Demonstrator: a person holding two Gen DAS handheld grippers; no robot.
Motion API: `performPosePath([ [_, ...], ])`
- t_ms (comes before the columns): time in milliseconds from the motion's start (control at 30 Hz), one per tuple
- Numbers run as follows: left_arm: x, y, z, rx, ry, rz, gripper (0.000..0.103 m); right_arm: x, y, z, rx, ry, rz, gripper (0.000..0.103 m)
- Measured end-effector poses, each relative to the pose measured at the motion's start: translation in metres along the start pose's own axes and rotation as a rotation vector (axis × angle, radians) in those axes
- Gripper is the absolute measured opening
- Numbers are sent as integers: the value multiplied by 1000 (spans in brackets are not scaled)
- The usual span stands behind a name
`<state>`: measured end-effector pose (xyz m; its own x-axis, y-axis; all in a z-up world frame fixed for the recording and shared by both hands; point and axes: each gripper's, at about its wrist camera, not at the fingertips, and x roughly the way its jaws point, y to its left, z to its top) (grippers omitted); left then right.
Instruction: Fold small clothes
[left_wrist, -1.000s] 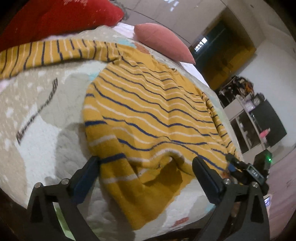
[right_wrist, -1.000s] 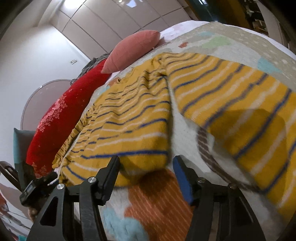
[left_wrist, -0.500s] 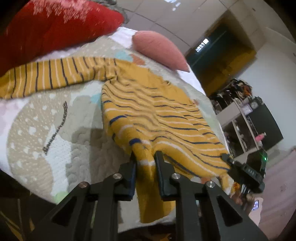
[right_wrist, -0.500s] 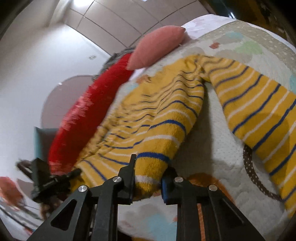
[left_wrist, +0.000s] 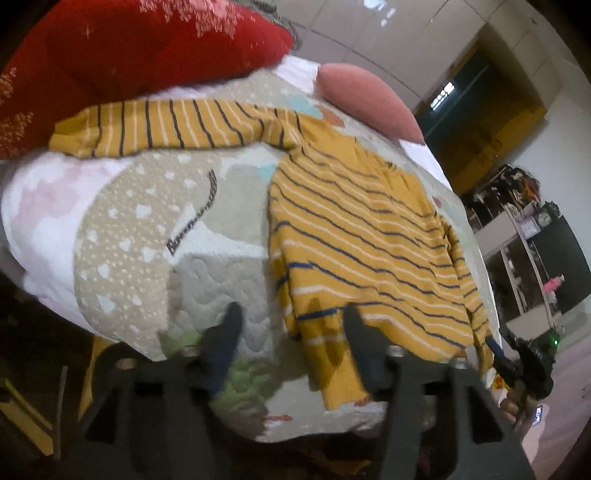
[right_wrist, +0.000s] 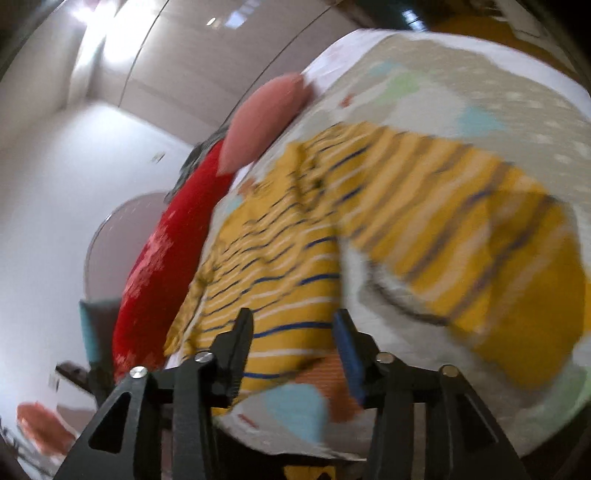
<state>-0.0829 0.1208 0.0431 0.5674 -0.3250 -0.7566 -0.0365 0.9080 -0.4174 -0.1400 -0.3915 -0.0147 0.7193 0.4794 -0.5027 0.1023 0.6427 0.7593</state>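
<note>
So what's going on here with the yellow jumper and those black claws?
A person is folding a small yellow striped sweater laid on a patterned quilt, with a handheld claw in each hand. Right now both the left claw and the right claw are open at the sweater's bottom hem, gripping nothing. One sleeve lies stretched out sideways.

Bed (left_wrist: 129, 258) under pastel patterned quilt. Red cushion (left_wrist: 129, 48) and pink pillow (left_wrist: 365, 99) at far end. Cluttered shelves (left_wrist: 524, 236) far right; pale walls, glossy panelled wardrobe (right_wrist: 177, 62).

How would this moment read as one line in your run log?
left gripper: jaws open | right gripper: jaws open | sweater: flat on quilt
</note>
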Motion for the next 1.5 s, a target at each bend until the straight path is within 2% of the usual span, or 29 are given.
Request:
performPosePath([
  [100,-1,-7,0,27,-17,6,64,7,-2,-2,-18,10,-13,54],
  [267,7,-24,-7,85,0,-40,68,48,27,-20,-219,72,-121,54],
  [333,11,-29,-14,115,9,-62,82,58,28,-32,-248,114,-65,54],
  [400,26,-34,-23,151,38,-82,84,69,32,-39,-249,144,-6,56],
  [500,53,-40,-30,185,86,-43,84,88,45,-37,-288,165,-18,54],
  [533,63,-42,-31,196,100,-23,74,93,47,-35,-289,179,-18,49],
  [567,73,-44,-31,202,120,-15,56,102,52,-30,-283,201,-12,30],
  [600,79,-44,-30,196,140,-3,29,109,57,-23,-278,221,2,24],
  [633,81,-44,-26,181,150,-3,24,114,64,-17,-280,223,17,23],
  [700,74,-39,-12,133,133,-69,16,119,80,0,-283,228,63,21],
  [800,64,-32,20,75,90,-58,16,131,108,28,-260,229,151,21],
  [867,66,-25,41,20,80,-58,17,150,122,52,-228,212,173,24],
  [933,73,-22,60,10,54,-49,20,170,131,68,-210,187,147,30],
  [1000,81,-20,73,12,29,-4,26,188,134,82,-217,166,89,52],
  [1033,85,-19,78,-1,28,5,33,190,133,85,-225,145,42,54],
  [1067,86,-15,80,-21,27,-15,38,187,130,87,-226,131,26,56],
  [1133,86,-8,81,-39,22,-57,57,175,120,86,-209,120,61,59],
  [1200,87,-1,78,-57,18,-91,62,160,109,80,-216,106,38,62],
  [1333,92,9,72,-100,22,-158,67,152,102,63,-259,128,17,62],
  [1500,90,6,74,-143,-10,-268,78,162,115,66,-259,138,99,61],
])
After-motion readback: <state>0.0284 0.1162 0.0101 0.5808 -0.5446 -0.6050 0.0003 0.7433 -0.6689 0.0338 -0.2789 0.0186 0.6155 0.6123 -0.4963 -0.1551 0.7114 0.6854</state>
